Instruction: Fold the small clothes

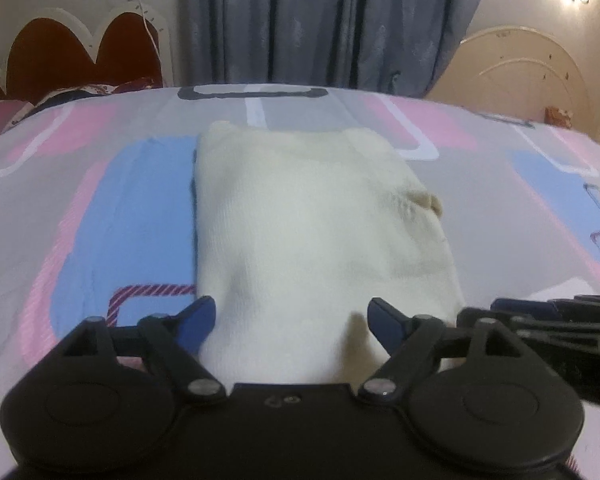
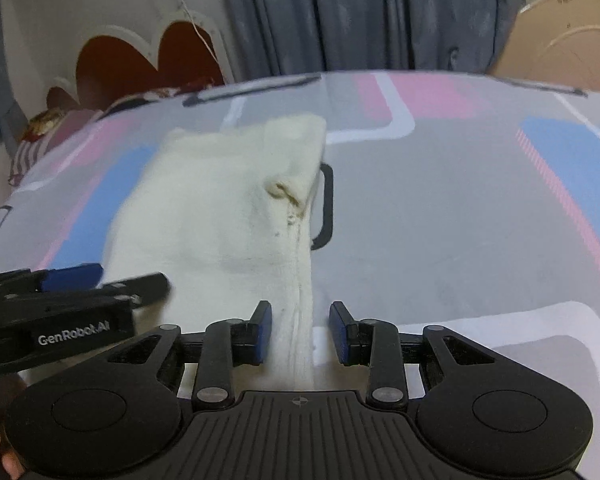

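Observation:
A cream knitted garment (image 1: 312, 224) lies folded into a long strip on the patterned bedsheet (image 1: 100, 208). My left gripper (image 1: 292, 324) is open, its blue-tipped fingers on either side of the garment's near end. In the right wrist view the same garment (image 2: 228, 208) runs away from me. My right gripper (image 2: 300, 332) is open with the garment's near right edge between its fingers. The left gripper (image 2: 112, 280) shows at the left of the right wrist view, and the right gripper (image 1: 548, 312) shows at the right of the left wrist view.
The sheet (image 2: 460, 220) has pink, blue and grey blocks. A red heart-shaped headboard (image 1: 72, 52) stands at the back left, grey curtains (image 1: 320, 20) behind, a cream headboard (image 1: 520, 68) at the back right.

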### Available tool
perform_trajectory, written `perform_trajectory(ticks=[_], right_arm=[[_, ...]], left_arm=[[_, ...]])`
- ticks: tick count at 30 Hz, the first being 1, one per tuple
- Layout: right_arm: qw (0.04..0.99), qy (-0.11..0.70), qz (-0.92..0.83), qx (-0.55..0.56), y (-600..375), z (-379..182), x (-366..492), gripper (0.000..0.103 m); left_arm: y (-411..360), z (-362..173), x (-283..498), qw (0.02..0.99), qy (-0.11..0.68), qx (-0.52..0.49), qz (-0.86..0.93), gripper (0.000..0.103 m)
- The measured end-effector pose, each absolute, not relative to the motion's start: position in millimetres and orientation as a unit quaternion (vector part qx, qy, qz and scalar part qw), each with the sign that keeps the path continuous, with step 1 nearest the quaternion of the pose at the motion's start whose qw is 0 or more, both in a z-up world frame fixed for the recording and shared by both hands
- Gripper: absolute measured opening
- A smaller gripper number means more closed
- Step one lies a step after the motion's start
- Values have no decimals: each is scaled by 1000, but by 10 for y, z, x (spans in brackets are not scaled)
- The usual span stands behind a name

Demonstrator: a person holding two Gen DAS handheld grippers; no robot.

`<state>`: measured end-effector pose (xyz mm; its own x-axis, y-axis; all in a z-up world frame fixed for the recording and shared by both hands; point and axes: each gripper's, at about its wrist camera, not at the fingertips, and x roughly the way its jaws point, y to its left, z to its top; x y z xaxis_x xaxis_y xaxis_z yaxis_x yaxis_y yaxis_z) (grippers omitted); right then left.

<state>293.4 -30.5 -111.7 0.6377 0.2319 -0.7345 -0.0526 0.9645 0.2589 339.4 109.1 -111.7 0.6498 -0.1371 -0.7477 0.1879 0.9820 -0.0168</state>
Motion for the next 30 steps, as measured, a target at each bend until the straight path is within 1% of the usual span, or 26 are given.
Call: perform_trajectory(ticks=[3, 9, 12, 18, 21, 24, 25, 26, 28, 30], right_arm=[[893, 436, 72, 84, -236, -1218, 2910, 33], [895, 429, 60, 105, -299, -1168, 2867, 33], [893, 439, 57, 75, -247, -1236, 2887, 33], [896, 421, 93, 102, -231, -1163, 2864, 33], [891, 435, 98, 84, -166, -1259, 2905, 33], [887, 437, 104, 110, -229, -1292, 2917, 33], [886, 437, 111, 109, -227, -1286, 2903, 18], [884, 438, 119, 108, -222, -1282, 2894, 10], [890, 430, 120, 97, -213, -1254, 2853, 7], [894, 423, 104, 100, -273, -1248, 2832, 6]], left_arm=[[1058, -1185, 3392, 902, 421, 44, -86, 86], [1061, -1207, 3386, 899, 428, 38, -80, 92], [1082, -1226, 3420, 893, 442, 29, -74, 95], [1193, -1304, 3461, 883, 467, -14, -47, 102], [1171, -1312, 3447, 883, 468, -11, -33, 103], [1130, -1308, 3413, 886, 463, 0, -22, 103], [1115, -1304, 3405, 887, 462, 1, -17, 103], [1097, -1303, 3397, 888, 460, 1, -14, 103], [1098, -1300, 3386, 888, 460, -4, -11, 103], [1092, -1291, 3360, 886, 463, -9, -6, 103]])
